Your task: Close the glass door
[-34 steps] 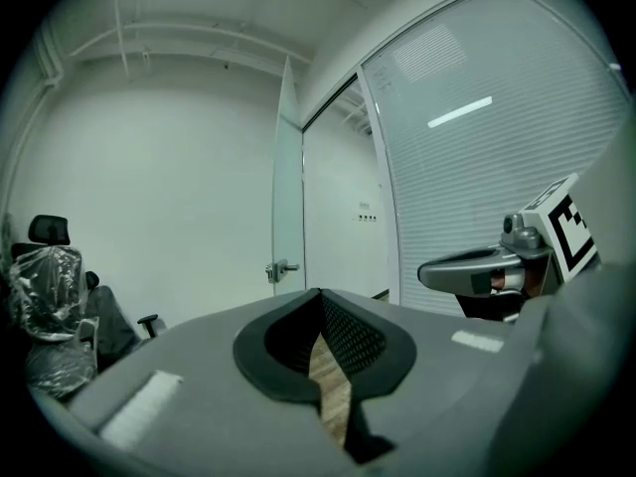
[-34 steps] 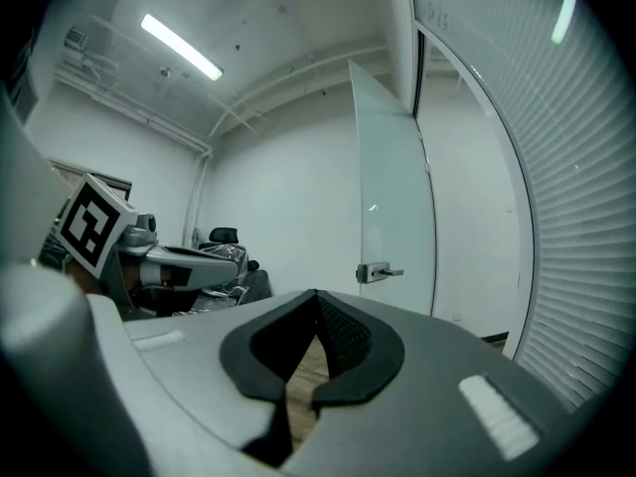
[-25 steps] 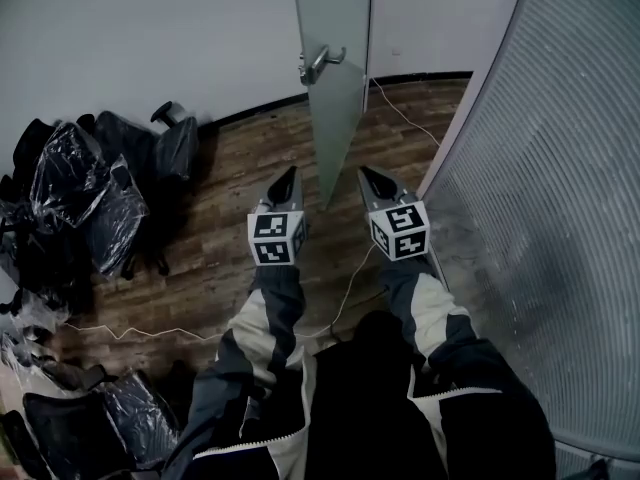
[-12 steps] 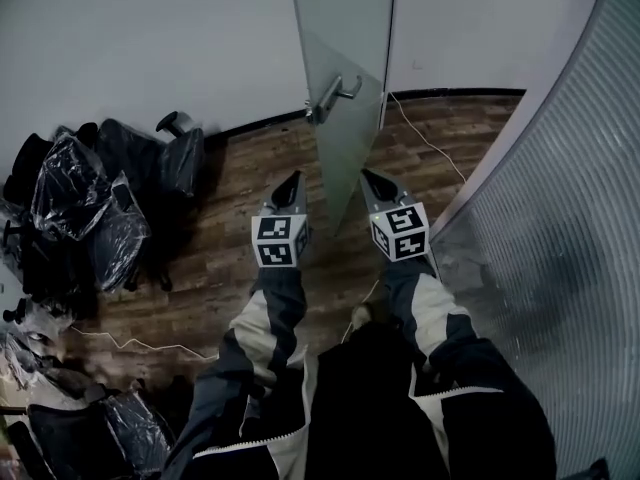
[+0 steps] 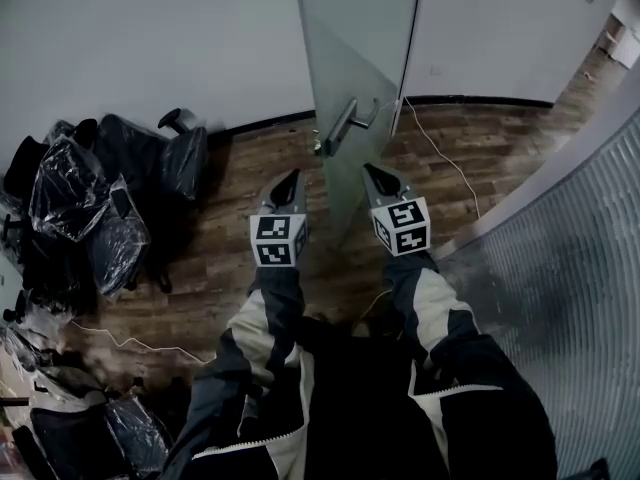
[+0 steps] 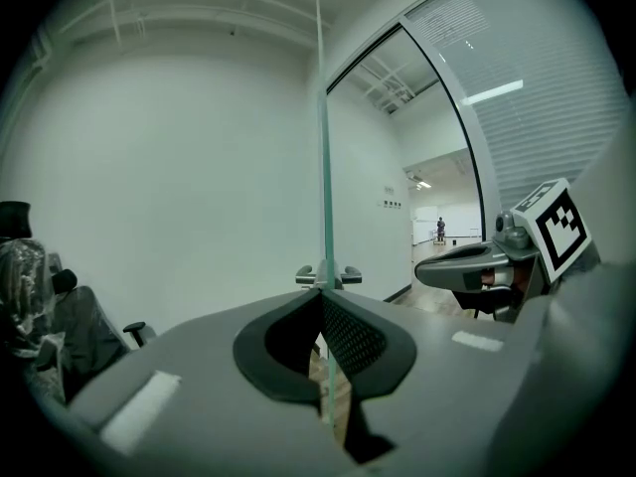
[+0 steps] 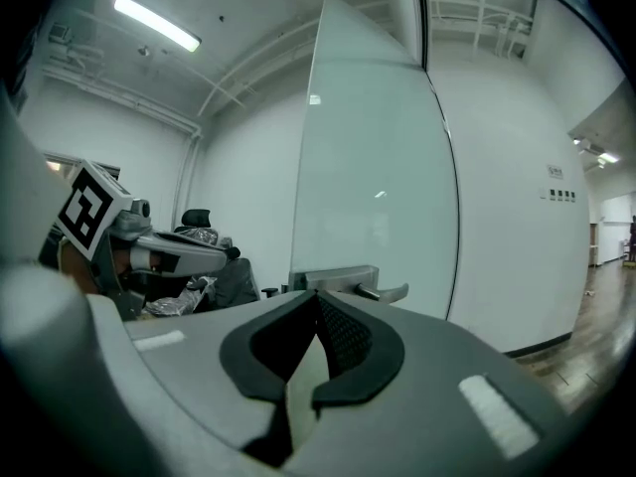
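The glass door stands ajar, its free edge turned toward me, with a metal lever handle on it. My left gripper is just left of that edge and my right gripper just right of it, both a little short of the handle. Both are shut and hold nothing. In the left gripper view the door shows edge-on, its handle right above my left gripper. The right gripper view shows the frosted pane and handle above my right gripper.
Office chairs wrapped in plastic crowd the left side of the wooden floor. A white cable trails along the floor to the right of the door. A curved ribbed partition closes off the right. A white wall runs behind the door.
Both grippers have moved forward together toward the door. The handle now sits lower in the head view, close above the gripper tips. Both stay shut.
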{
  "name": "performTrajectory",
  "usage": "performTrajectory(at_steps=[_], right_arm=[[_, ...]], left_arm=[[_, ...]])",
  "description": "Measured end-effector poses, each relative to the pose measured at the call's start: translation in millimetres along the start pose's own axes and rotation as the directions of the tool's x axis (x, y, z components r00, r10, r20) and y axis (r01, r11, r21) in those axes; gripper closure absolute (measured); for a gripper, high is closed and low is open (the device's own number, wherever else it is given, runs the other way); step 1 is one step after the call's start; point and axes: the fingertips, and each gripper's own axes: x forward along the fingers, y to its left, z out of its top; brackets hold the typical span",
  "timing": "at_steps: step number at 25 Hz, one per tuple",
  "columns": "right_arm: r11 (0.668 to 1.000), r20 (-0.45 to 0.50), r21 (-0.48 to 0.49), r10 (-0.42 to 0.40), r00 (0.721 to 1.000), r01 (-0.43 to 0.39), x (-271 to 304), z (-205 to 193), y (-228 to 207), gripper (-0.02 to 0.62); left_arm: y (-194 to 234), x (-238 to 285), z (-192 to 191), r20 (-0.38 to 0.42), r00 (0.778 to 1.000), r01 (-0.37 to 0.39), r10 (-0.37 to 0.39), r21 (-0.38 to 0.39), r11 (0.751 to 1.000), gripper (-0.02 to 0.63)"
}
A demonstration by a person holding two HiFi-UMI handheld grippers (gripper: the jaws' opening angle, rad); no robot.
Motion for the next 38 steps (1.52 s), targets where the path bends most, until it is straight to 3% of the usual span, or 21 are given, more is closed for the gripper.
performTrajectory(at_steps=[7, 13, 16, 18, 20, 22, 28, 31, 34, 38], right_arm=[[0.991, -0.013, -0.009, -0.135, 0.991, 0.135, 53.5, 13.3, -22.5, 0.589], [0.971, -0.070, -0.037, -0.238, 0.969, 0.236, 61.5, -1.6, -49.1, 0.588], [0.955, -0.159, -0.200, -0.252, 0.955, 0.219, 69.8, -11.8, -55.4, 0.442], [0.906, -0.225, -0.382, -0.283, 0.932, 0.183, 78.3, -17.6, -62.3, 0.419], [0.814, -0.274, -0.569, -0.324, 0.905, 0.119, 88.5, -25.0, -69.7, 0.405], [0.717, -0.307, -0.696, -0.354, 0.883, 0.046, 99.3, -31.1, -77.3, 0.378], [0.539, -0.365, -0.834, -0.382, 0.849, -0.116, 129.5, -46.6, -86.1, 0.363], [0.457, -0.362, -0.876, -0.409, 0.838, -0.155, 135.0, -54.2, -87.7, 0.471], [0.410, -0.331, -0.900, -0.413, 0.848, -0.151, 135.3, -50.7, -86.8, 0.476], [0.422, -0.324, -0.896, -0.405, 0.855, -0.139, 131.5, -50.3, -86.9, 0.477]], left_arm=[[48.4, 65.7, 7.9, 0.020, 0.991, 0.132, -0.132, 0.022, 0.991, 0.603], [44.7, 106.0, 7.0, 0.009, 0.968, 0.248, -0.249, 0.049, 0.967, 0.603], [41.9, 114.2, 3.4, 0.007, 0.963, 0.270, -0.270, 0.038, 0.962, 0.603], [41.9, 117.3, 4.7, 0.009, 0.962, 0.274, -0.274, 0.038, 0.961, 0.603], [41.4, 117.7, 6.6, 0.012, 0.961, 0.276, -0.277, 0.033, 0.960, 0.603], [40.4, 116.9, 7.8, 0.012, 0.960, 0.280, -0.281, 0.035, 0.959, 0.603], [36.4, 114.6, 6.6, 0.007, 0.955, 0.294, -0.295, 0.045, 0.955, 0.603], [39.3, 112.2, 3.6, 0.002, 0.954, 0.298, -0.299, 0.047, 0.953, 0.603], [44.6, 112.6, 4.7, 0.001, 0.954, 0.299, -0.300, 0.045, 0.953, 0.603], [46.3, 112.6, 8.3, 0.000, 0.951, 0.308, -0.309, 0.051, 0.950, 0.603]])
